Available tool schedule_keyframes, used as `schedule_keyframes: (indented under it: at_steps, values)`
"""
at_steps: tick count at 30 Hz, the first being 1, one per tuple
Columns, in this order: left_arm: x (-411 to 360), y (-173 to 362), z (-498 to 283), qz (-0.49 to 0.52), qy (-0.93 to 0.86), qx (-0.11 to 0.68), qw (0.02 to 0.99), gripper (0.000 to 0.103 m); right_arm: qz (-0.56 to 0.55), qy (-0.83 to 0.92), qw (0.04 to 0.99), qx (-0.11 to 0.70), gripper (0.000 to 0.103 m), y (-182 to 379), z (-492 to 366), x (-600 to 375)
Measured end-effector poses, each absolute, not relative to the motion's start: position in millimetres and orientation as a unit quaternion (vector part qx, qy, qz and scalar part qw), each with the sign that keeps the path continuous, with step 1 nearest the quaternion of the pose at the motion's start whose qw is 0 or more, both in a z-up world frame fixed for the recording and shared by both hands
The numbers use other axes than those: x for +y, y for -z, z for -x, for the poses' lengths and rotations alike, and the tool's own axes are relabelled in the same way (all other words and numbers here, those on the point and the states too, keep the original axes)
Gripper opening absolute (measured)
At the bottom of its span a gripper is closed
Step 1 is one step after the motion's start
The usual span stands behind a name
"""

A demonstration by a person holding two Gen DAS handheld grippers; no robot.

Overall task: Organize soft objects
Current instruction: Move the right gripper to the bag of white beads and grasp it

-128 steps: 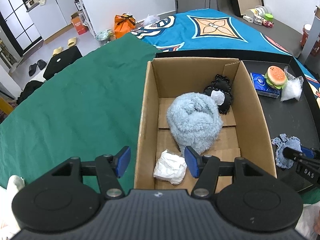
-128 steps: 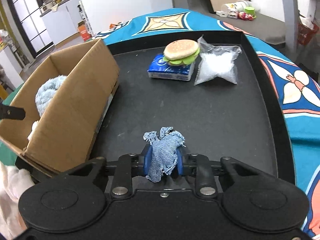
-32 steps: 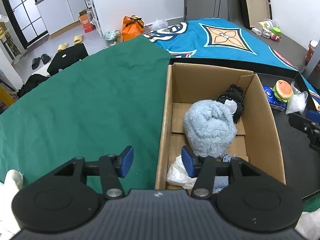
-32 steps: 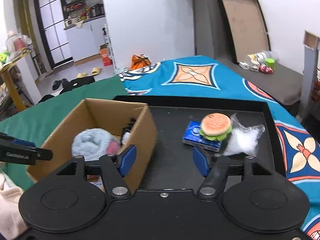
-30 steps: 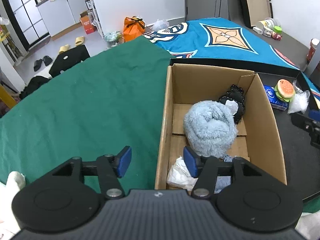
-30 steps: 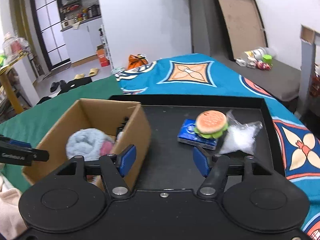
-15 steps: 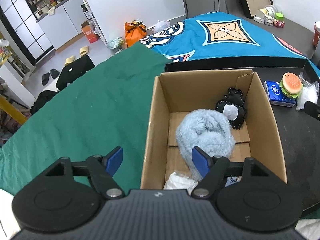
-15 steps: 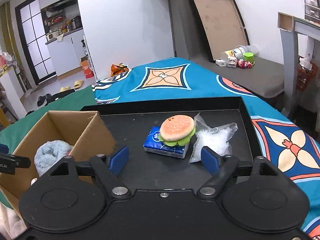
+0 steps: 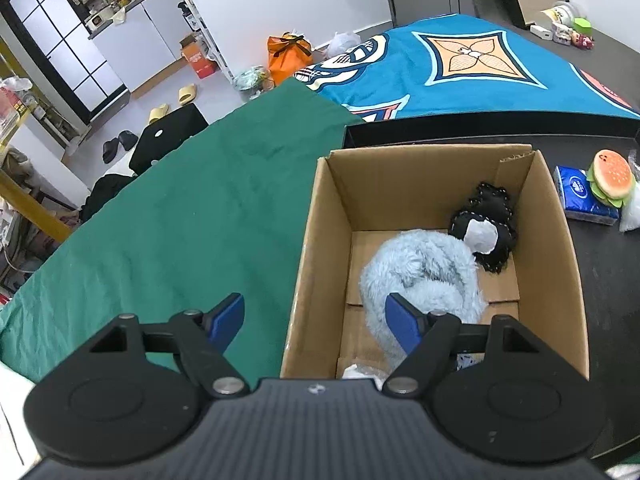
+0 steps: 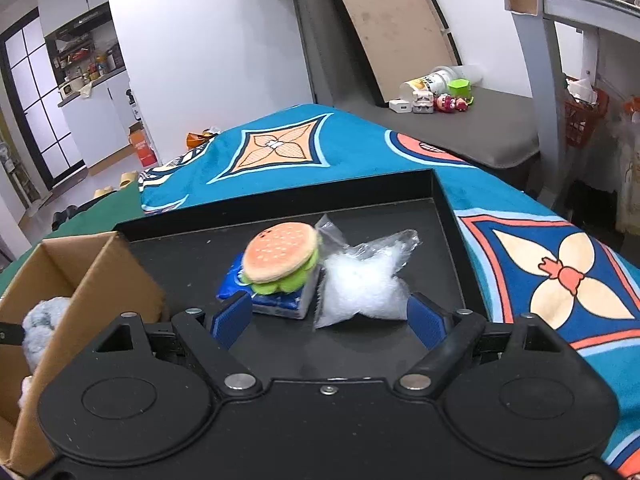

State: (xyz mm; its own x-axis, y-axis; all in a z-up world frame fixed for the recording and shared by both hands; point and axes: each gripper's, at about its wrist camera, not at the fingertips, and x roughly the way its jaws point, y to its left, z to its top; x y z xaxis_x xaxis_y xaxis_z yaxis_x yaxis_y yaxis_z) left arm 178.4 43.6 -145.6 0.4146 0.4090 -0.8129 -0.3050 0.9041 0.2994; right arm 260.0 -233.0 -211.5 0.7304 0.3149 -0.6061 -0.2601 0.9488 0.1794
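Overhead, the left gripper [image 9: 316, 318] is held above the near left wall of the box [image 9: 310, 264], its blue pads spread wide with nothing between them; one pad is seen over the green cloth [image 9: 180, 232] left of the box, the other over the box's inside. Inside the box, a fluffy blue bundle [image 9: 424, 268] is laid on the floor flaps near the middle. A black item [image 9: 494, 216] with a white patch is set against the far right corner of the box, touching the bundle. A white crumpled piece [image 9: 358, 372] is glimpsed at the near end of the box, and a scrap of speckled blue fabric [image 9: 466, 360] is just seen at the near right, mostly hidden by the gripper.

Right of the box, on the black tray [image 10: 448, 216], the burger plush [image 10: 280, 256] is perched on the blue tissue pack [image 10: 280, 302], tilted toward the box. A clear bag [image 10: 364, 280] of white filling is laid just beside the pack on the side away from the box, touching it. The right gripper [image 10: 326, 318] is held low over the tray, near these three things, its pads wide apart and holding nothing; the pack and the bag are framed between them. A teal patterned blanket [image 10: 540, 280] is spread beyond and beside the tray.
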Motion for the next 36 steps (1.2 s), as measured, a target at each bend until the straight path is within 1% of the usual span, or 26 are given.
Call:
schedule_keyframes:
  at_steps: [5, 9, 13, 14, 16, 17, 19, 20, 22, 25, 26, 28, 36]
  values:
    - [41.0, 145.2, -182.0, -0.057, -0.22, 0.496, 0.838, 0.079, -0.063, -0.144, 0.924, 0.349, 0.083, 219.3, -277.4, -243.7]
    - [40.1, 144.4, -183.1, -0.057, -0.221, 0.496, 0.838, 0.08, -0.073, -0.131, 0.919, 0.366, 0.08, 228.0, -287.9, -250.6]
    - [39.5, 144.4, -182.7, -0.058, -0.22, 0.497, 0.837, 0.08, -0.065, -0.132, 0.92, 0.364, 0.08, 231.9, -292.3, -247.6]
    - [39.7, 144.6, -182.2, -0.058, -0.22, 0.497, 0.837, 0.08, -0.063, -0.136, 0.92, 0.362, 0.078, 232.7, -293.0, -246.9]
    - [40.2, 144.5, -181.2, -0.058, -0.218, 0.498, 0.837, 0.08, -0.06, -0.142, 0.919, 0.364, 0.066, 235.3, -294.5, -245.4]
    - [40.7, 144.4, -180.7, -0.058, -0.217, 0.498, 0.838, 0.08, -0.06, -0.144, 0.917, 0.368, 0.054, 237.4, -295.8, -245.6]
    - [42.0, 144.0, -179.5, -0.056, -0.215, 0.499, 0.837, 0.08, -0.059, -0.145, 0.918, 0.365, 0.049, 239.0, -294.5, -245.5]
    - [42.7, 143.8, -178.6, -0.055, -0.214, 0.5, 0.837, 0.08, -0.05, -0.147, 0.919, 0.363, 0.042, 238.2, -293.5, -243.6]
    - [44.0, 143.4, -176.9, -0.054, -0.21, 0.5, 0.838, 0.08, -0.041, -0.143, 0.919, 0.364, 0.04, 235.2, -291.8, -240.9]
    - [45.6, 141.9, -173.7, -0.049, -0.206, 0.498, 0.841, 0.08, -0.045, -0.13, 0.919, 0.369, 0.032, 231.6, -289.8, -244.6]
    - [46.1, 141.7, -172.7, -0.047, -0.204, 0.497, 0.842, 0.08, -0.048, -0.126, 0.919, 0.37, 0.027, 229.9, -289.1, -247.3]
    - [46.6, 141.2, -170.4, -0.042, -0.2, 0.494, 0.845, 0.08, -0.055, -0.119, 0.92, 0.368, 0.025, 224.7, -285.7, -253.5]
    - [49.0, 138.4, -159.3, -0.029, -0.18, 0.489, 0.853, 0.08, -0.074, -0.099, 0.92, 0.371, 0.022, 211.9, -271.1, -265.9]
